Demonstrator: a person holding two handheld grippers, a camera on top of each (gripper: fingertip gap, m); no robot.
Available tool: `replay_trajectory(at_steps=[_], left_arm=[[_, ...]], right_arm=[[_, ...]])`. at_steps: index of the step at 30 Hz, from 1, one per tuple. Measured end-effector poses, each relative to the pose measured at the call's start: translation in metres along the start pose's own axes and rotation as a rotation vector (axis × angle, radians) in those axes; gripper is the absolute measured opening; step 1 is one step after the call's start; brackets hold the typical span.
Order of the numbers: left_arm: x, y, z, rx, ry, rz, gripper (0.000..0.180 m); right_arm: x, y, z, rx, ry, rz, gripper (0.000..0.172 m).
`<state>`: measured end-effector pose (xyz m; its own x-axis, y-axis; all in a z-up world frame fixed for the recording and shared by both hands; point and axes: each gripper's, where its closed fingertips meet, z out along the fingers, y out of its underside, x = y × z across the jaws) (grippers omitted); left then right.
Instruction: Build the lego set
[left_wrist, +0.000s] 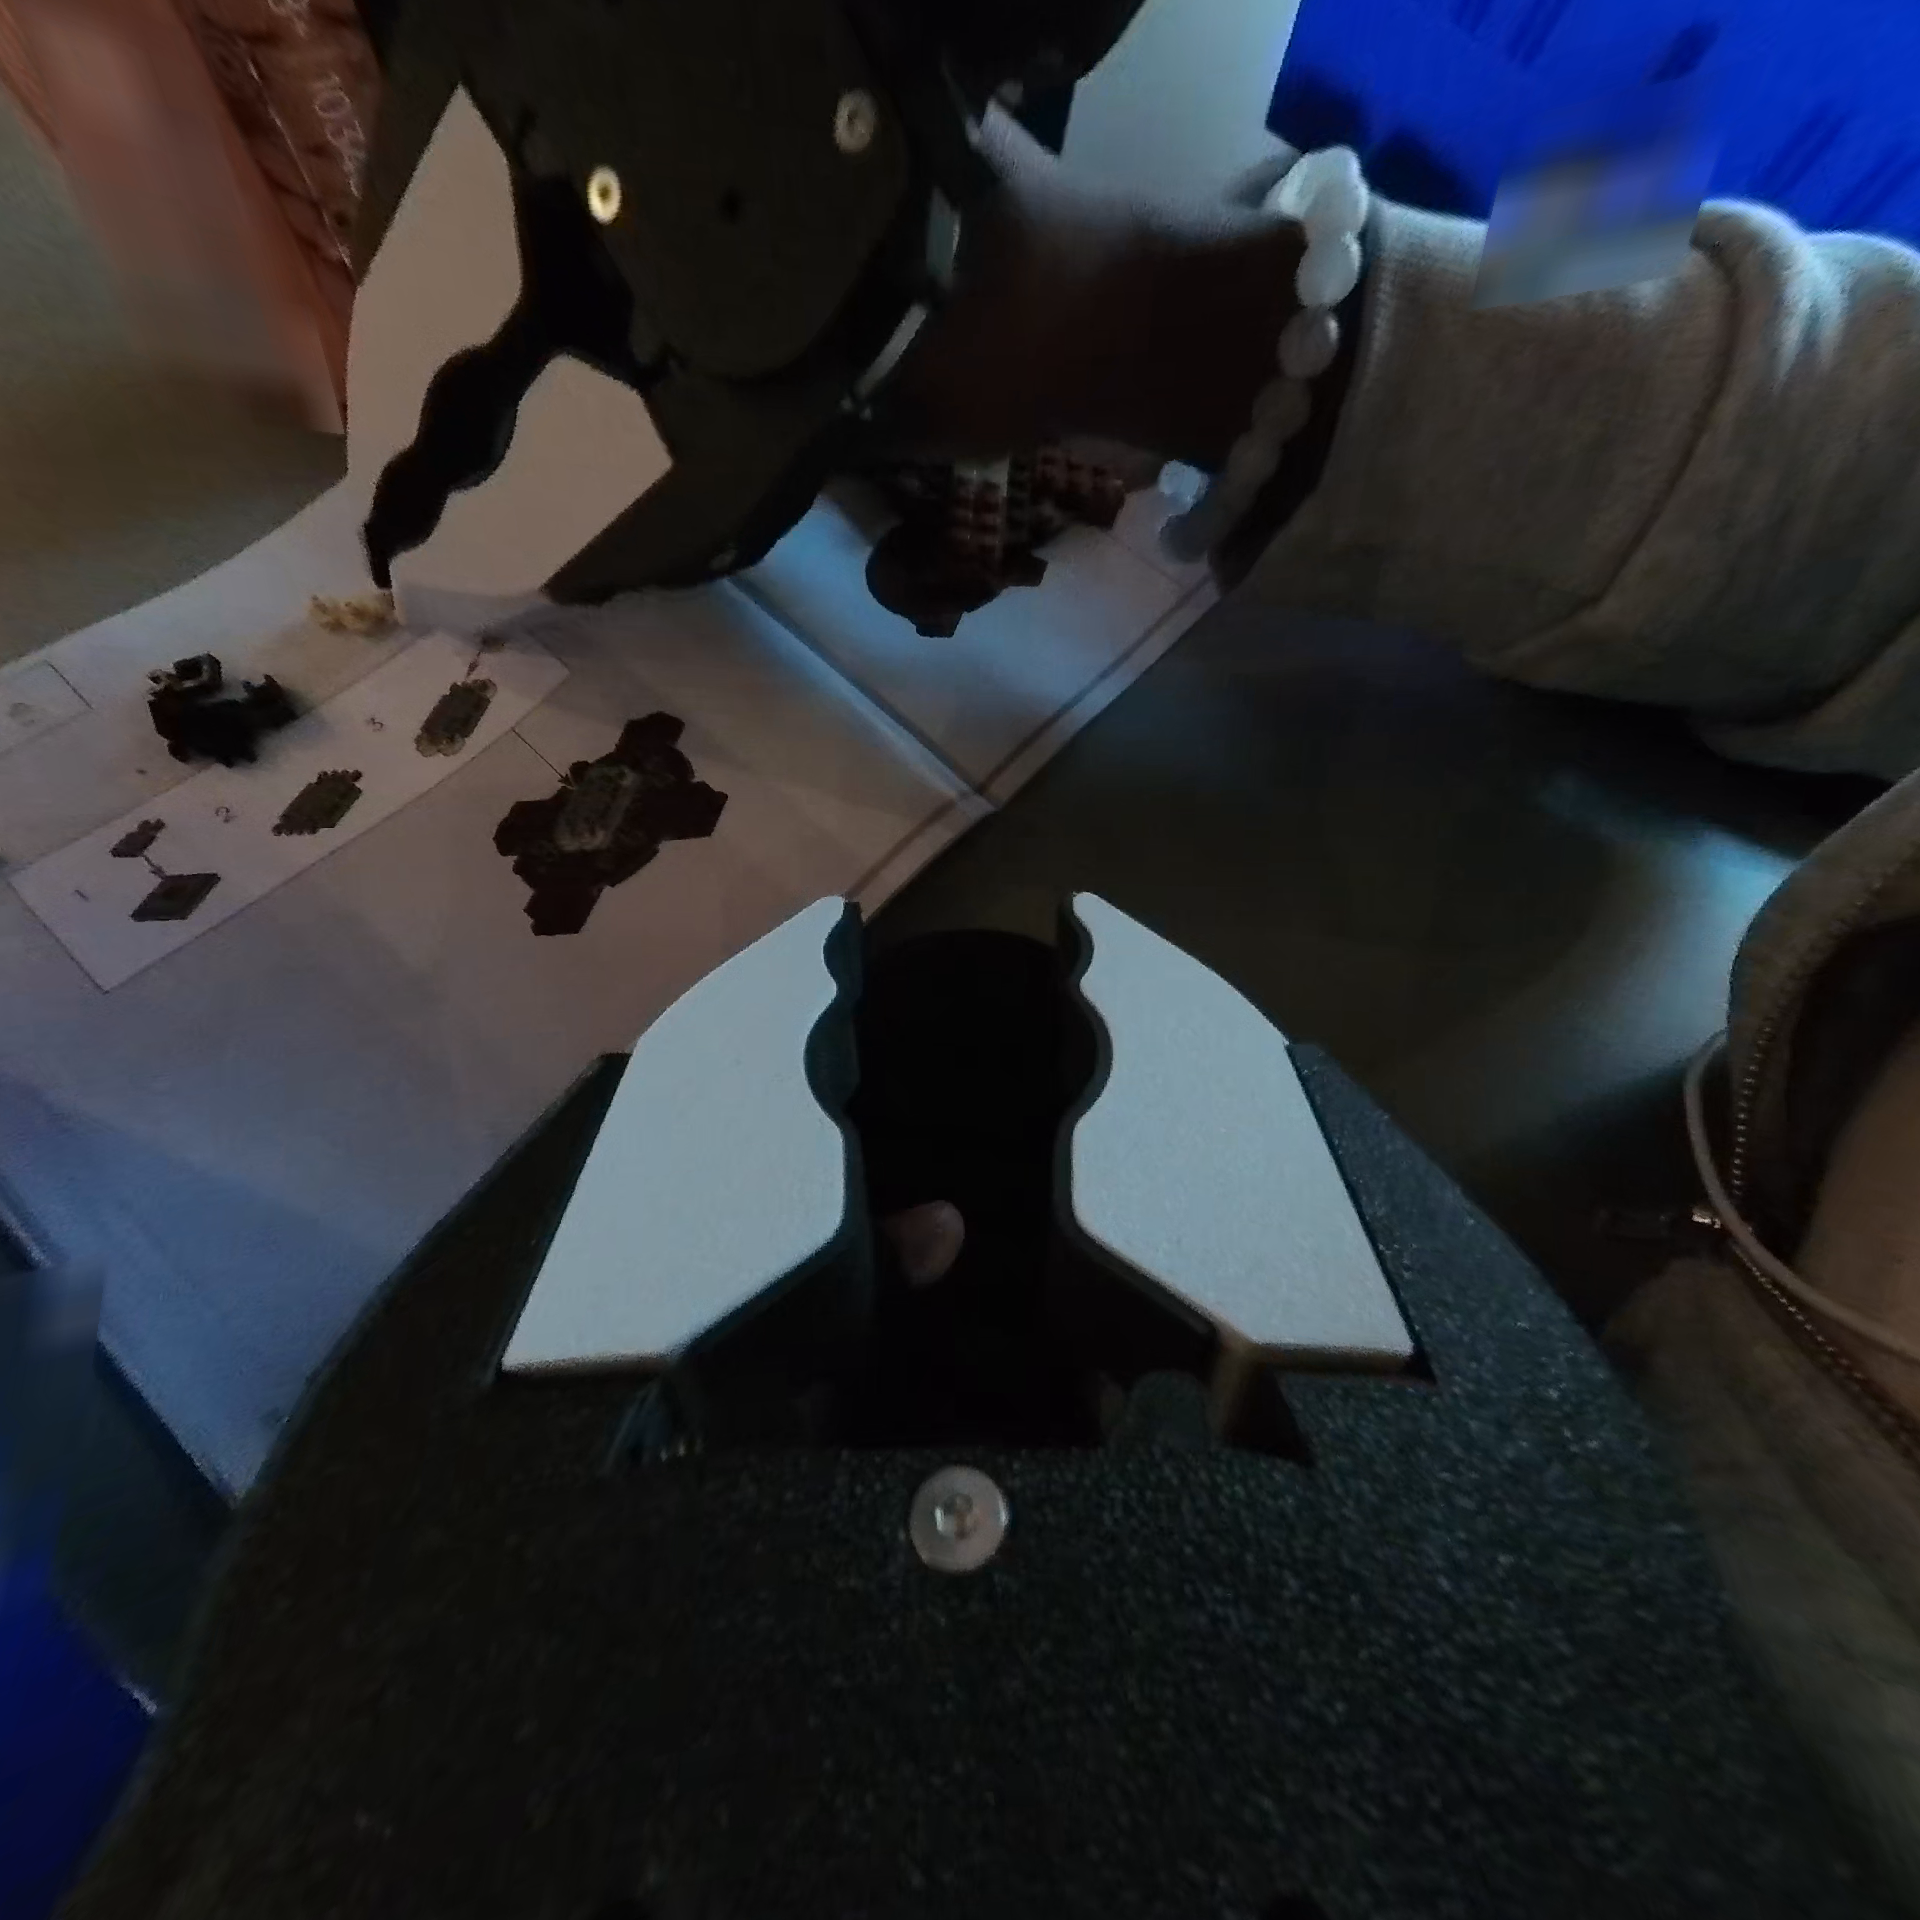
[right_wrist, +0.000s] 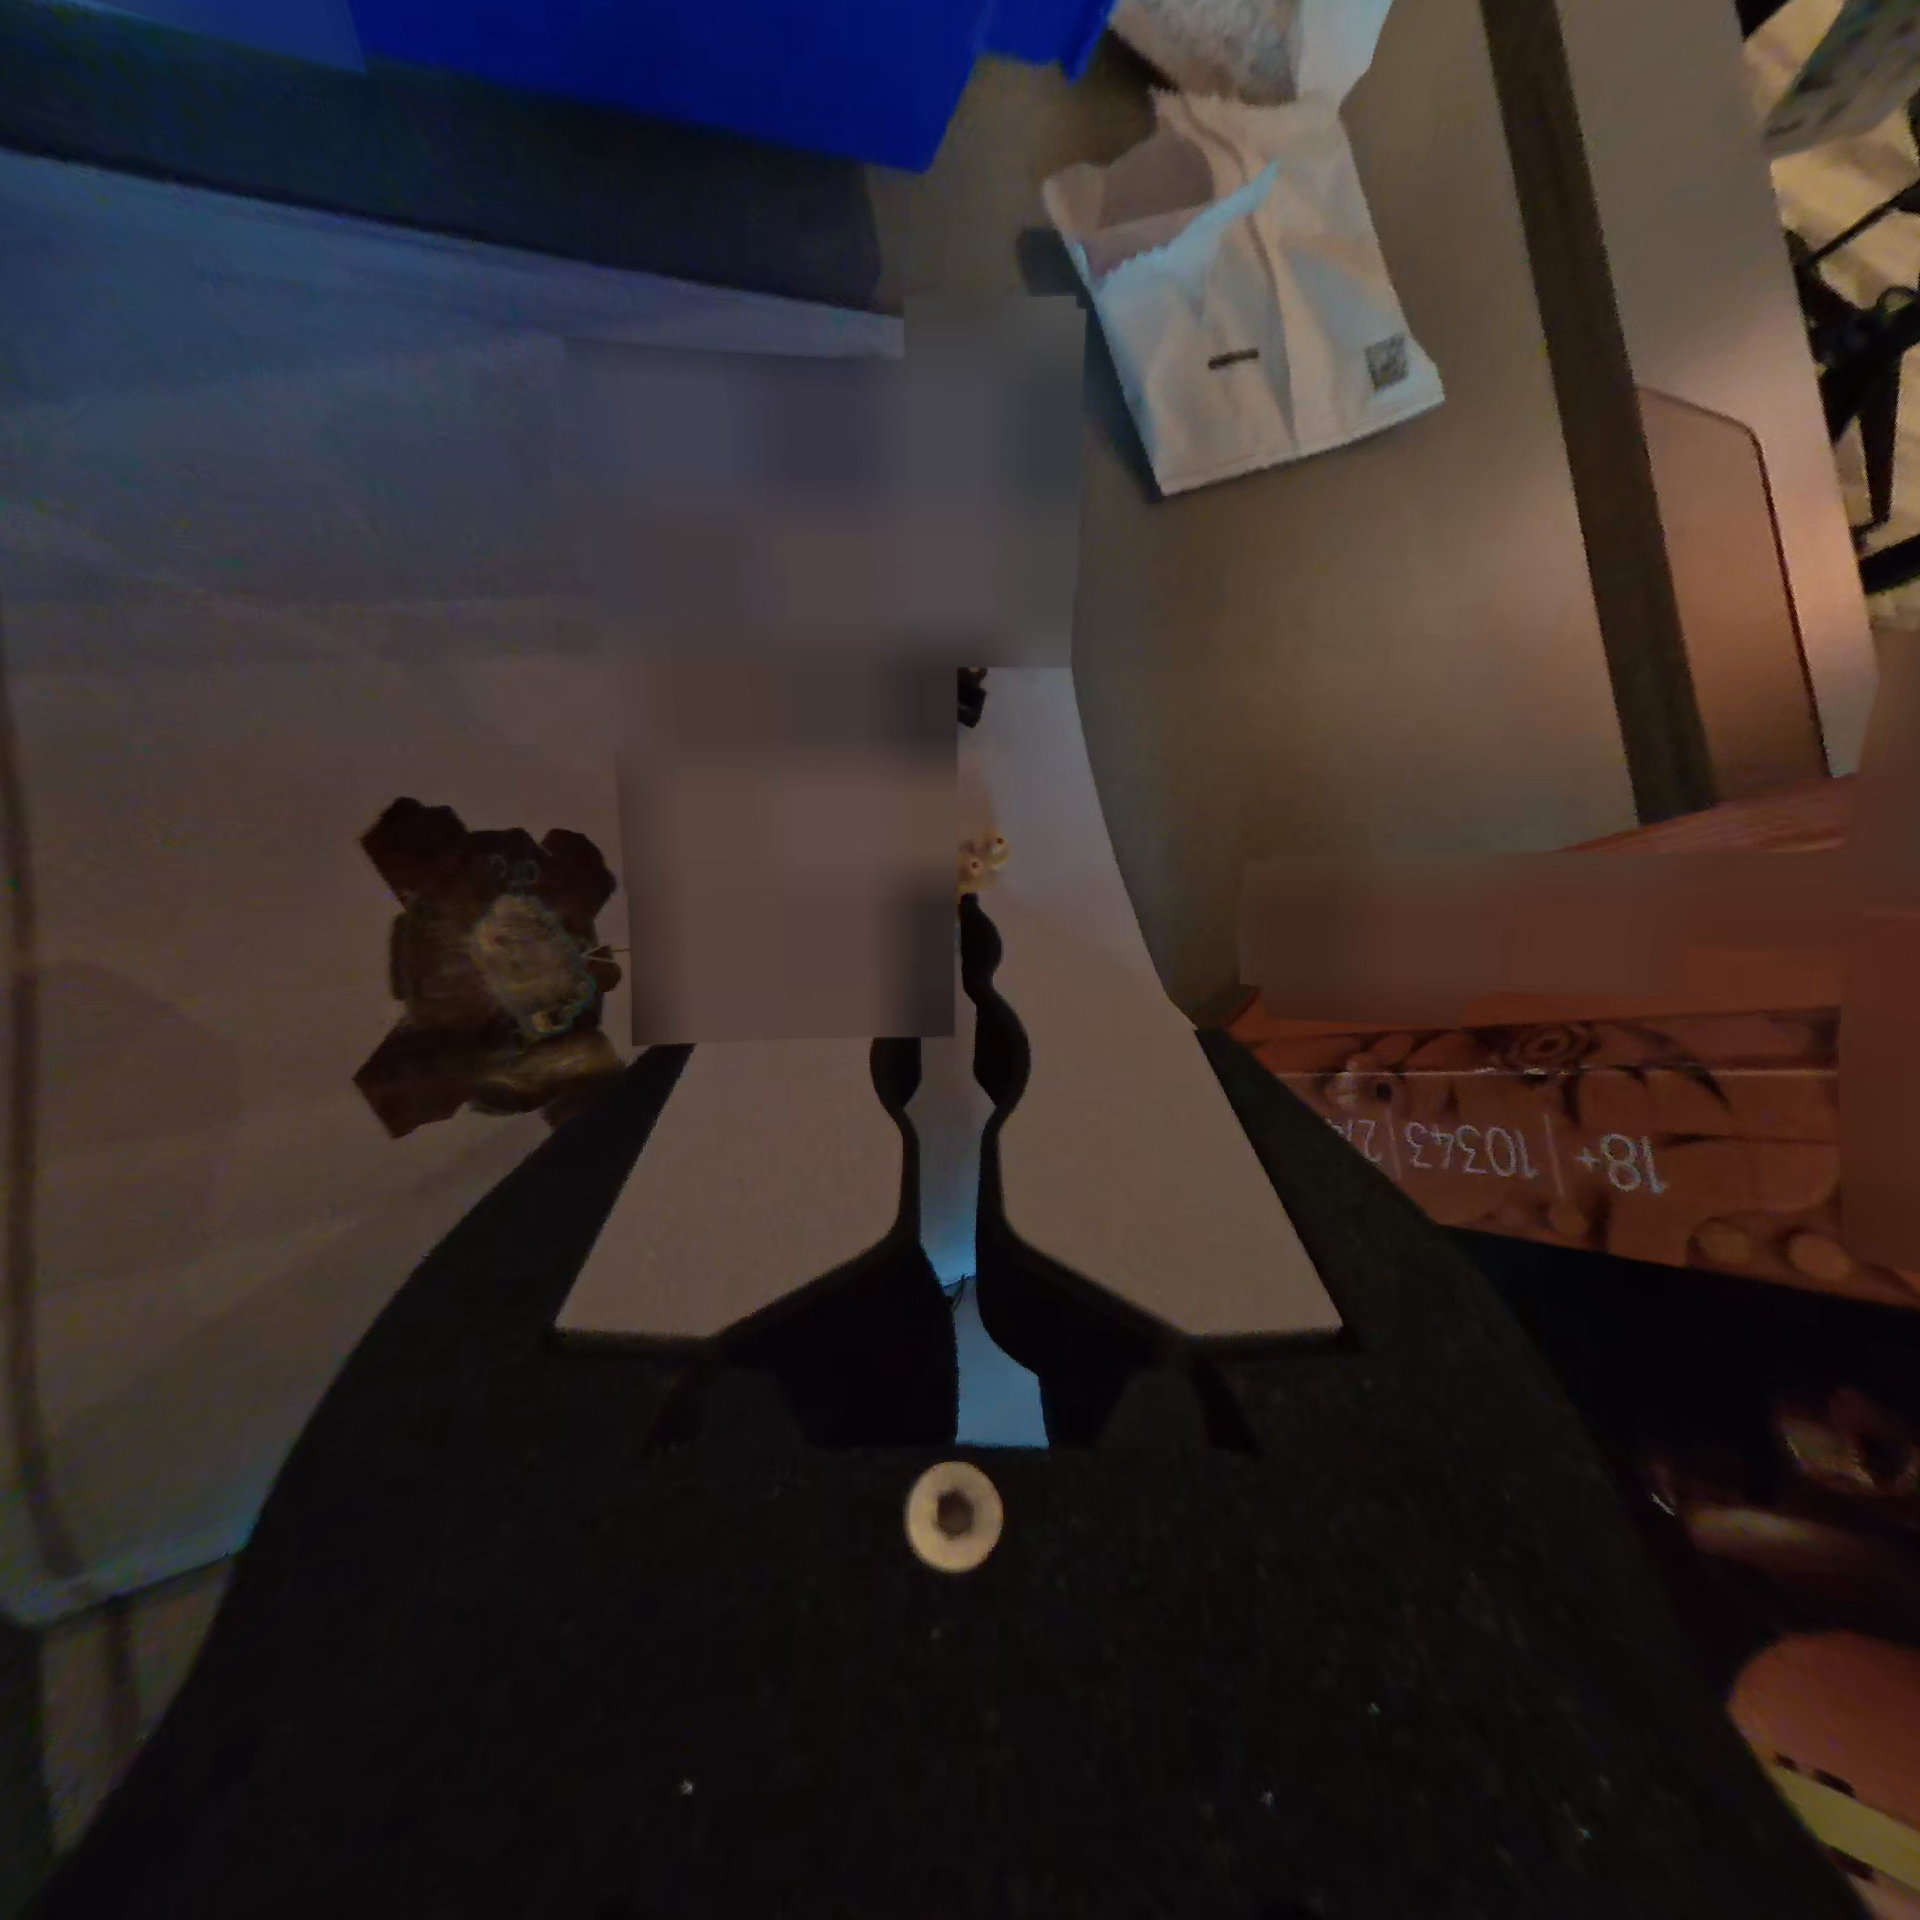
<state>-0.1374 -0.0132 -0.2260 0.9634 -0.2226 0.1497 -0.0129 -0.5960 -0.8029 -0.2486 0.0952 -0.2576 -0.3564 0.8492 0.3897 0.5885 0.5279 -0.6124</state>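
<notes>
My left gripper hovers over the dark table at the corner of an open instruction booklet. Its fingers stand apart with a black rounded shape between them; I cannot tell whether they press on it. My right gripper has its fingers together, and its tips are down on the booklet against a small cream brick piece. In the left wrist view the right gripper points at that cream piece, which lies on the page. A small black brick cluster lies close by.
A brown brick build stands on the booklet under a person's hand with a bead bracelet and a grey sleeve. An orange-brown box lies to the right, with a white paper bag beyond it. A blue object is at the far edge. Across from one pair of fingers to the other is roughly 15 cm.
</notes>
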Motion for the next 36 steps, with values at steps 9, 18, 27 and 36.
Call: replay_trajectory(at_steps=[9,18,27,36], left_arm=[[0.001,0.0,-0.001,0.011,0.008,0.007,0.036],[0.0,0.002,-0.001,0.02,0.027,-0.002,0.036],[0.0,0.0,-0.001,0.034,0.035,0.004,0.036],[0.001,0.001,-0.001,0.034,0.032,0.008,0.036]], right_arm=[[0.003,-0.003,0.002,0.032,-0.097,0.29,0.001],[0.004,0.014,-0.003,-0.088,-0.169,0.515,0.01],[-0.013,-0.006,-0.009,-0.002,-0.122,0.262,0.002],[-0.009,-0.002,0.007,-0.076,-0.06,0.169,0.001]])
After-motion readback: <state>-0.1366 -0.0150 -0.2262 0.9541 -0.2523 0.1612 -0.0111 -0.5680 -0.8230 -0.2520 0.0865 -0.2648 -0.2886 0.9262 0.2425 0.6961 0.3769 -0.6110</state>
